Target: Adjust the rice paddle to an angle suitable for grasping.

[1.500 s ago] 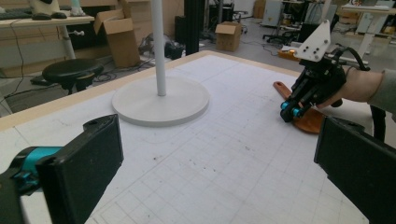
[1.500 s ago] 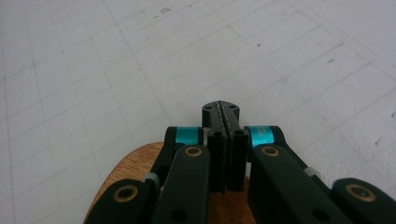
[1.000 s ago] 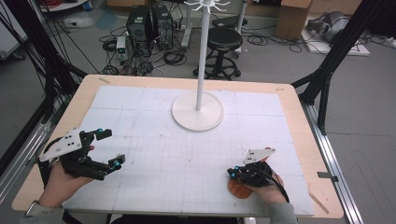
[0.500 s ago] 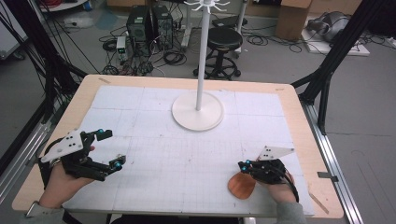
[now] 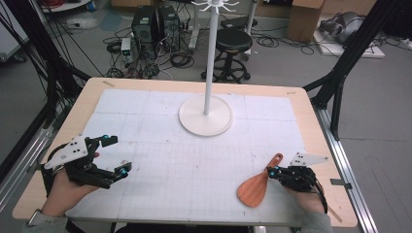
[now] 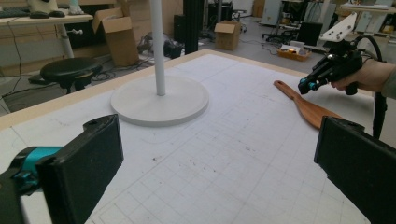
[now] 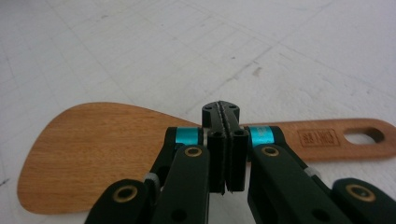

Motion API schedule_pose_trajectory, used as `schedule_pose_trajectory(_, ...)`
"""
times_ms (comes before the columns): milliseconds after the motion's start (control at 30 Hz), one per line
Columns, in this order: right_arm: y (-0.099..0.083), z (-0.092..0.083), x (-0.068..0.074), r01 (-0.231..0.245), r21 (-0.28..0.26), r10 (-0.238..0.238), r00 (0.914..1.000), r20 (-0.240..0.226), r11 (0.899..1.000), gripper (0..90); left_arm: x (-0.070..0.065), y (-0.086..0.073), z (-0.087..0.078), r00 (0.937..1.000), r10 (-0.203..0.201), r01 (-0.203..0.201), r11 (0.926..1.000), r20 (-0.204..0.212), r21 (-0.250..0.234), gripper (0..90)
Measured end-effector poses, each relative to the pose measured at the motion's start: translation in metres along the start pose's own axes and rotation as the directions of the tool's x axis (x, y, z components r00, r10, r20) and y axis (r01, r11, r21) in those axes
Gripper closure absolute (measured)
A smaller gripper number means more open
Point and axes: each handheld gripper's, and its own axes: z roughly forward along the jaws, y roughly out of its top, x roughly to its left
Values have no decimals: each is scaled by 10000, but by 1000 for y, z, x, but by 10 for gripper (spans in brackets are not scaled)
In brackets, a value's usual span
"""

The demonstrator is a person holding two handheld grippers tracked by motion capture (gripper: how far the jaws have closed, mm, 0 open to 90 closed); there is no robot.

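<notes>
A wooden spatula lies flat on the white gridded mat at the front right, its handle pointing away and to the right. My right gripper is shut with its jaws pressed together and nothing between them. Its tips hover by the neck of the handle; in the right gripper view the gripper stands in front of the spatula. At the front left my left gripper is open and holds nothing. Between the left gripper's wide jaws the spatula and the right gripper show farther off.
A white stand with a round base and a tall pole rises at the back middle of the table. The table's wooden rim frames the mat. Beyond it are a stool, cables and boxes on the floor.
My right hand has slid to the right off the spatula, baring its blade and handle. The spatula has stayed on the mat. The left hand has kept still.
</notes>
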Motion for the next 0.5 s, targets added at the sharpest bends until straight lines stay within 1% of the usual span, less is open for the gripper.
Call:
schedule_pose_trajectory(33,-1,-1,-2,-27,-34,27,10000,26,10000,899,0,0,0,10000,-10,10,10000,2,-17,18)
schedule_pose_trajectory(67,-4,-3,-4,-207,-12,207,9998,39,9998,898,0,-1,0,10000,-33,33,10000,-13,11,18)
schedule_pose_trajectory(133,-5,-3,-4,-276,-28,276,9996,79,9996,898,1,-1,1,10000,-43,43,10000,-14,37,18)
schedule_pose_trajectory(167,-6,-2,-6,-295,91,294,9995,125,9995,898,1,-2,1,10000,-31,31,10000,-16,67,18)
schedule_pose_trajectory(233,-7,-2,-7,-273,123,271,9995,144,9996,897,1,-2,1,10000,-46,46,9999,-15,109,18)
schedule_pose_trajectory(300,-9,-2,-9,-359,228,354,9991,240,9991,898,1,-2,1,10000,-42,43,9999,-8,103,18)
schedule_pose_trajectory(367,-10,-4,-8,-428,207,422,9987,297,9989,898,1,-2,1,10000,-42,42,9999,-2,112,18)
schedule_pose_trajectory(467,-10,-3,-9,-384,270,374,9987,346,9989,898,1,-3,1,10000,-64,64,9999,2,130,18)
schedule_pose_trajectory(500,-9,-2,-9,-303,387,286,9987,423,9988,897,1,-3,1,10000,-79,79,9999,-11,121,18)
